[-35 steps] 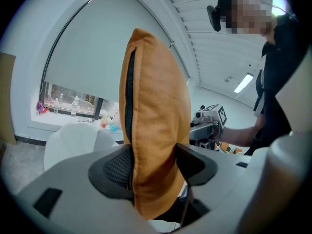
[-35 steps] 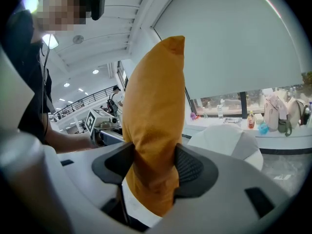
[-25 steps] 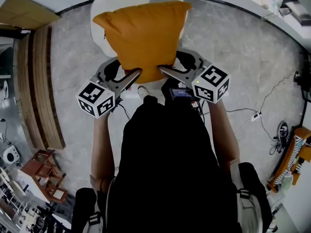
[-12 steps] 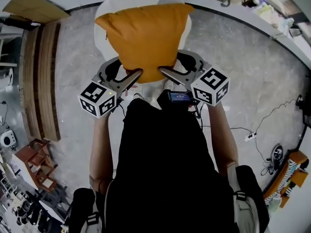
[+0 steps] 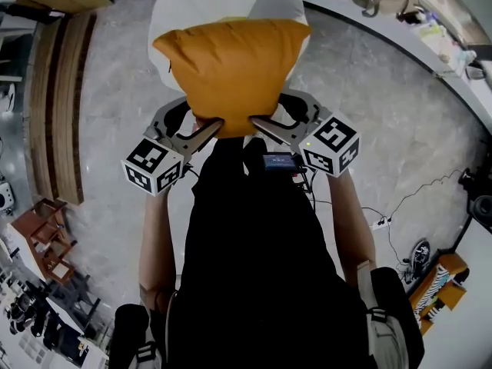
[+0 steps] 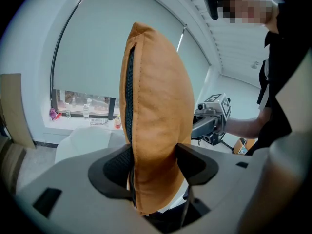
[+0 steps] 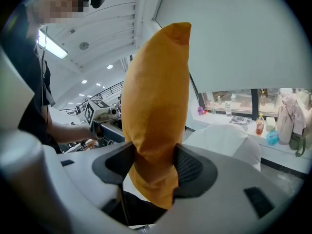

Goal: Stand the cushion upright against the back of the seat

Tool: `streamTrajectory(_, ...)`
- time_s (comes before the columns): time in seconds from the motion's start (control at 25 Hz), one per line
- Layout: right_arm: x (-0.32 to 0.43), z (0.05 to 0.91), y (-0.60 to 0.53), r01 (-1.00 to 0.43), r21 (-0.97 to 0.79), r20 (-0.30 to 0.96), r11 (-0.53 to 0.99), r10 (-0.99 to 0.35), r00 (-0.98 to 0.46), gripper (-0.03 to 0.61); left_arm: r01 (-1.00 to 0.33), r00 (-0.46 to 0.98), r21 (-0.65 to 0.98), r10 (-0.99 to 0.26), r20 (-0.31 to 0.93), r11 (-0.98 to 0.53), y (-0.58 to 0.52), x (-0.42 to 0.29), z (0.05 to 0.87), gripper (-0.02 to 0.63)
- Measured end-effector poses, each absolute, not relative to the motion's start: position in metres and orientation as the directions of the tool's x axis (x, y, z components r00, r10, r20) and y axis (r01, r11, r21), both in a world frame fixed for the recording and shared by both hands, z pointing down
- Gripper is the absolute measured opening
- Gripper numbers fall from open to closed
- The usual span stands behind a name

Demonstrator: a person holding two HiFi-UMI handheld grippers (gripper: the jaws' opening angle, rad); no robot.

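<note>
Both tongs are closed on the cushion (image 5: 227,71). The left tongs (image 6: 153,165) pinch its lower edge on the zipper (image 6: 128,96) side, pads pressing in from both faces. The right tongs (image 7: 148,167) pinch the same edge further along, fabric bunched between the pads. Both sets of jaws stand fairly wide since the stuffing is thick, but we see no slack. The cushion rises upright from the two tongs, carried in the air and resting on nothing. The white seat (image 5: 177,6) lies ahead of and below the tongs, beyond the cushion, which hides most of it, so we can't make out its back.

We judge the step in hand to be the carry to the seat, with placement not yet done. To do it well:
- We move both tongs together at matching height, so there's no twist.
- We set the bottom edge down close to the seat back.
- We lean the top onto the back, then release.

The grip is low only, so the top may flop. We go slow.
</note>
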State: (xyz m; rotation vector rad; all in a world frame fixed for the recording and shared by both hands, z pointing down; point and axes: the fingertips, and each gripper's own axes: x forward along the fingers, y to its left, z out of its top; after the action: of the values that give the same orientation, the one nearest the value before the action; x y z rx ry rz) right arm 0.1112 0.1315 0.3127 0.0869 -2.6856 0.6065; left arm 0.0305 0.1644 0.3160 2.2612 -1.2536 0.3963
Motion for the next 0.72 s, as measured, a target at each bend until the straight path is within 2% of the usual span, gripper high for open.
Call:
streamTrajectory(0.36, 0.065, 0.327, 0.106, -0.172, -0.364, 0.473, 0.915, 0.023, -0.881, 0.268, -0.821, 0.571, 0.333, -0.67, 0.474, -0.464, 0.135, -0.018, 0.336, 0.299)
streamTrajectory(0.72, 0.005, 0.33, 0.056, -0.266, -0.324, 0.541, 0.908, -0.053, -0.839, 0.267, -0.806, 0.588, 0.273, -0.658, 0.47, -0.525, 0.077, -0.079, 0.336, 0.299)
